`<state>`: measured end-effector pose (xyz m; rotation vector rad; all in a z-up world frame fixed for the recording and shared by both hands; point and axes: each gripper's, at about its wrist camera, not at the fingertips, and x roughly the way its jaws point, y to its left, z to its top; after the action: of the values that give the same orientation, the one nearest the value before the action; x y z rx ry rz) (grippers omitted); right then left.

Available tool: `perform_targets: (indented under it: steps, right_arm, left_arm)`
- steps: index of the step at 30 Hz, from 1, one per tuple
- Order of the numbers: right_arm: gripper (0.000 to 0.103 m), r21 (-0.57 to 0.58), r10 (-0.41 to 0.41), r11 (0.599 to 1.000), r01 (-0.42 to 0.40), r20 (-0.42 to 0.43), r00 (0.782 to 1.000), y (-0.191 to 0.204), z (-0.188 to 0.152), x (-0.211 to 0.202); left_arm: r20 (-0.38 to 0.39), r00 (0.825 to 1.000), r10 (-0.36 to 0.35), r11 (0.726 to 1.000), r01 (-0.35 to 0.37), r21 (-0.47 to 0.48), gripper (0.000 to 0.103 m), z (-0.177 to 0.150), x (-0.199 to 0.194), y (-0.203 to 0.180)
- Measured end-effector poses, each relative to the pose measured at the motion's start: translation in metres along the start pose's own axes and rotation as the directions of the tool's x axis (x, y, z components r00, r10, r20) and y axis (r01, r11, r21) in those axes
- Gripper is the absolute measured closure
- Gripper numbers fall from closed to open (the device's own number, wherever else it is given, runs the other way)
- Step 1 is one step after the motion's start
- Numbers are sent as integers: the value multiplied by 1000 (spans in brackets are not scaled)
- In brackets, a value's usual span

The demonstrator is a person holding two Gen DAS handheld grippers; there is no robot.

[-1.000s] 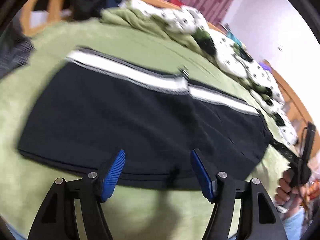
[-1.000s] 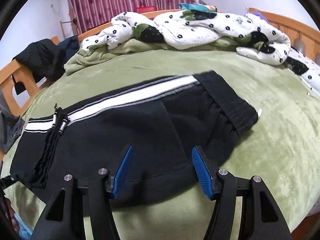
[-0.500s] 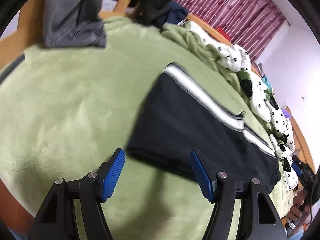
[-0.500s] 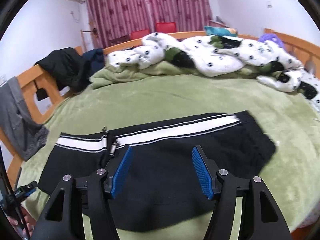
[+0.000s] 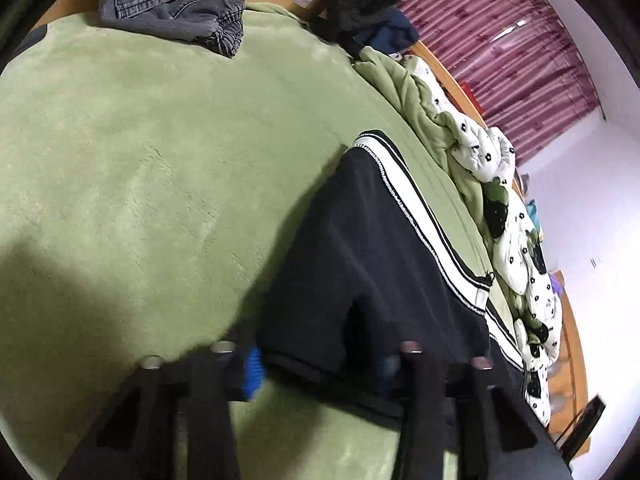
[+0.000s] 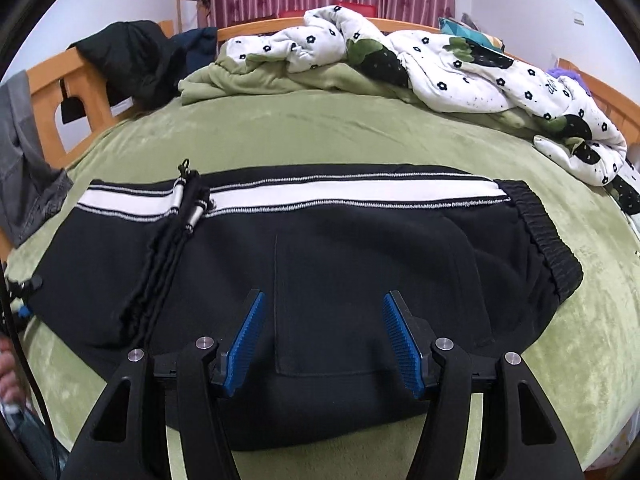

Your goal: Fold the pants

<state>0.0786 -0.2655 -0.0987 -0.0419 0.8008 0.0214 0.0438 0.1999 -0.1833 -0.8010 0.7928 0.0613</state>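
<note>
Black pants [image 6: 340, 256] with a white side stripe lie folded over on the green blanket, waistband at the right, drawstrings across the left part. My right gripper [image 6: 322, 340] is open and empty, low over the near edge by the back pocket. In the left wrist view the pants [image 5: 380, 248] run away to the right. My left gripper [image 5: 320, 364] is open at the pants' near left corner; the cloth edge lies between its blurred fingers, not clamped.
A green blanket [image 6: 320, 128] covers the bed. A white flowered quilt [image 6: 460, 64] is heaped at the back. Dark jackets [image 6: 132, 56] hang on the wooden frame at left. Grey jeans [image 5: 172, 4] lie at the bed's far-left corner.
My left gripper has swung left and dropped to the pants' left end, its fingers now around the near corner. My right gripper has come closer to the pants' near edge.
</note>
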Motion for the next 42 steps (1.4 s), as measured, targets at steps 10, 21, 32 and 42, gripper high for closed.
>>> perform_targets:
  steps: [10,21,32,42]
  right_arm:
    - [43,107,-32,994,27,46,998,-68,-9,-34]
    - [43,245,-30,970,10,79,996,-138,-19,-61]
    - [43,357,4,933,-33,82,997,-172,-22,-69]
    - [43,250,94,963,-99,35,995,-112,-7,-44]
  left_arm:
    - [182,983,24,925,-91,370,91,-18,-43,-151]
    - [-108,982,-156,744,189,641,92,-123,19,-340]
    - [-305,948,-91,704,278,653,82,-198,69,-330]
    - [-129,987,-96,678,159,717,38,-128,-23,-268]
